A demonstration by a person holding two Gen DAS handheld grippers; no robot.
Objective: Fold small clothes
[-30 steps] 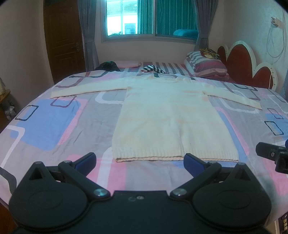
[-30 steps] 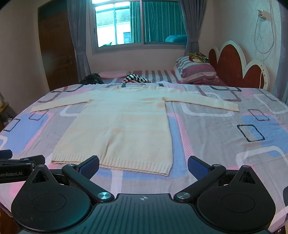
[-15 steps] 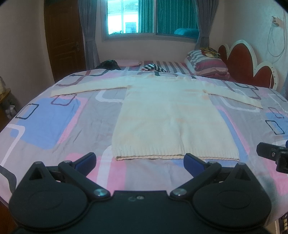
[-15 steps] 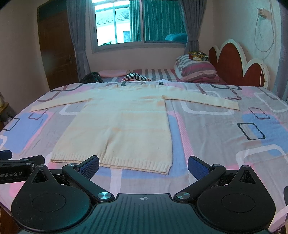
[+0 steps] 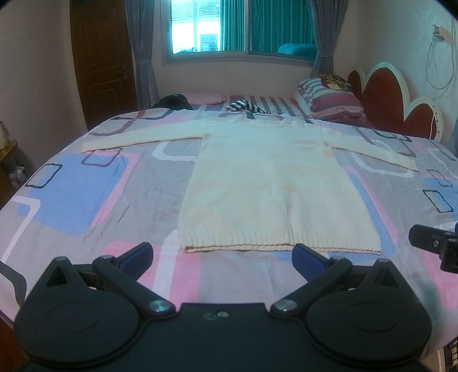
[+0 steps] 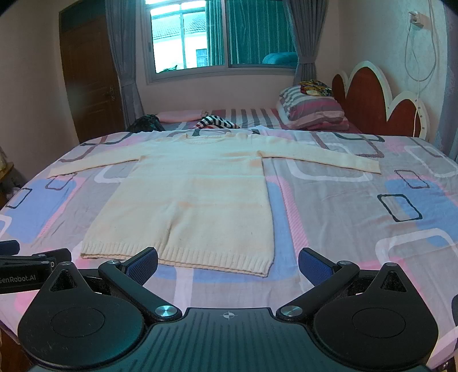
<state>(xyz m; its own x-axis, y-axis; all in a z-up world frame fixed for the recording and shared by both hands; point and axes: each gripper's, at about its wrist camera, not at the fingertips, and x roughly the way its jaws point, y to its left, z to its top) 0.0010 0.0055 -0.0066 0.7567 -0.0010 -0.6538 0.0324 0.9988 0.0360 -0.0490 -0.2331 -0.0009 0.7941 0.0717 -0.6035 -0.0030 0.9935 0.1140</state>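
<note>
Sweater (image 5: 272, 183), cream knit, long-sleeved — lies flat on the bed (image 5: 86, 186), front down or up cannot be told. Both sleeves are spread out sideways, neckline toward the far side, ribbed hem (image 5: 280, 247) nearest the cameras. Faint orange-tinted patches show on the knit in the right wrist view. Bedsheet is grey with pink, blue and white rounded rectangles.

Left gripper (image 5: 222, 254): jaws wide apart, nothing between them, blue pads (image 5: 136, 253) hanging just short of the hem over the sheet. No contact with the cloth visible.

Right gripper (image 6: 227, 264): also spread wide, empty. Its left pad (image 6: 143, 263) overlaps the hem line in view; whether it touches the knit cannot be told. The right-hand corner of the hem sits between the two fingers.

Each tool shows at the edge of the other's view — the left one's side carries white lettering reading "enRobot.AI" (image 6: 18, 277), the first letter cut off by the frame edge.

Far side of the bed: striped pillow (image 5: 332, 100) with a patterned item on top, a black-and-white striped garment (image 5: 243, 106), a dark bundle (image 5: 171, 101), a pink pillow (image 5: 204, 98). Red headboard (image 5: 400, 111) with white scalloped trim at right. Window (image 5: 243, 25) with grey and teal curtains, brown door (image 5: 100, 57) at left. A white cable (image 6: 423, 43) hangs from a wall socket.
</note>
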